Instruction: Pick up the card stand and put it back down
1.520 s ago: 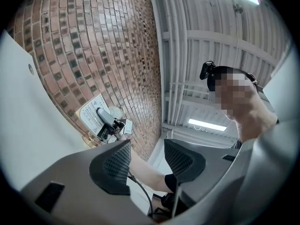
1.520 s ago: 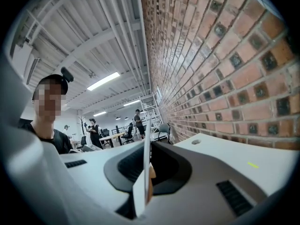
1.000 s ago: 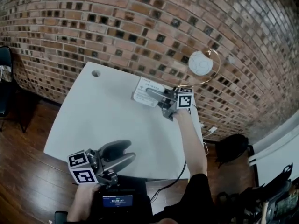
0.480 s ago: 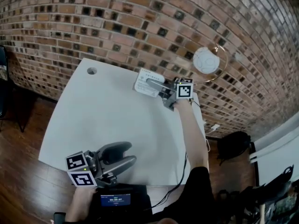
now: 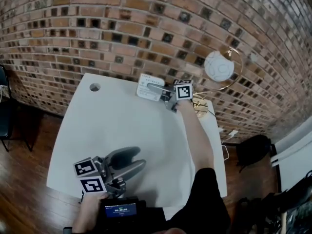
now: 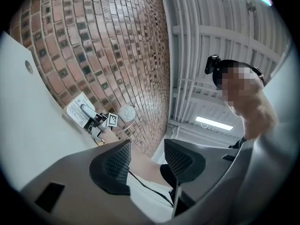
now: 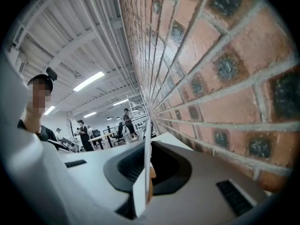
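The card stand (image 5: 147, 87), a white printed card in a small holder, is at the table's far edge by the brick wall. My right gripper (image 5: 156, 88) is shut on it, arm stretched out across the table. In the right gripper view the card (image 7: 146, 168) shows edge-on, pinched between the dark pads. Whether its foot touches the table I cannot tell. The left gripper view also shows the card stand (image 6: 77, 110) far off. My left gripper (image 5: 132, 160) hangs open and empty over the table's near edge, its pads (image 6: 112, 165) apart.
A white table (image 5: 122, 126) with a cable hole (image 5: 94, 87) fills the middle. A globe lamp in a gold ring (image 5: 218, 66) stands at the far right corner. A dark chair (image 5: 5, 108) is at left, a black bag (image 5: 253, 150) on the floor at right.
My right gripper has carried the card stand farther toward the wall and lower. My left gripper has shifted a little near the front edge and stays open.
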Demonstrator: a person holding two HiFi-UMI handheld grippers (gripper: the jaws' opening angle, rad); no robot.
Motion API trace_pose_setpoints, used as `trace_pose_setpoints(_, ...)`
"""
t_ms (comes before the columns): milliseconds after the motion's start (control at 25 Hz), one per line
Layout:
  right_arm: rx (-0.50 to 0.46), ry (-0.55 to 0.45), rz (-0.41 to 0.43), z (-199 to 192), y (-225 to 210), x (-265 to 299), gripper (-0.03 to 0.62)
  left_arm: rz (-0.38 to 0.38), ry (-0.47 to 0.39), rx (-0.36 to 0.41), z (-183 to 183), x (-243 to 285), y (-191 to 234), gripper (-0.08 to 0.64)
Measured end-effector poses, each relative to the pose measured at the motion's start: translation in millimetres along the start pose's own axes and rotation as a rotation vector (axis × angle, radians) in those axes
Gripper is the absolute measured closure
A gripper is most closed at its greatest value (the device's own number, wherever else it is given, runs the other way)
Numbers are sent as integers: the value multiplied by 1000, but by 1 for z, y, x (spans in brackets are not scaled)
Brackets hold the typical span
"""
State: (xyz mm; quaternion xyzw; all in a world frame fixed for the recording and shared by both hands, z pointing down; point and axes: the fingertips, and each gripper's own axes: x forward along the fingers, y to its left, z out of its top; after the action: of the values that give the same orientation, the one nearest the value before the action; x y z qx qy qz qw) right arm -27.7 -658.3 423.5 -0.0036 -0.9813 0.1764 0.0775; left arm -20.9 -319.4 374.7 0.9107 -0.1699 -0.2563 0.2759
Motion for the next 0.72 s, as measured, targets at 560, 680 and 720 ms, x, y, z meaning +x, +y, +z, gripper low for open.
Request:
trace_pose_setpoints(560, 35, 0, 2, -14, -39, 7, 565, 13, 13, -13, -6, 10, 22, 345)
trace_pose_setpoints(680, 30, 9, 22, -21, -41, 11, 565, 18, 14, -18, -9, 11, 25, 345)
trace_pose_setpoints(720, 13, 15, 26, -20, -39, 12, 565, 19, 15, -19, -9, 11, 25, 345)
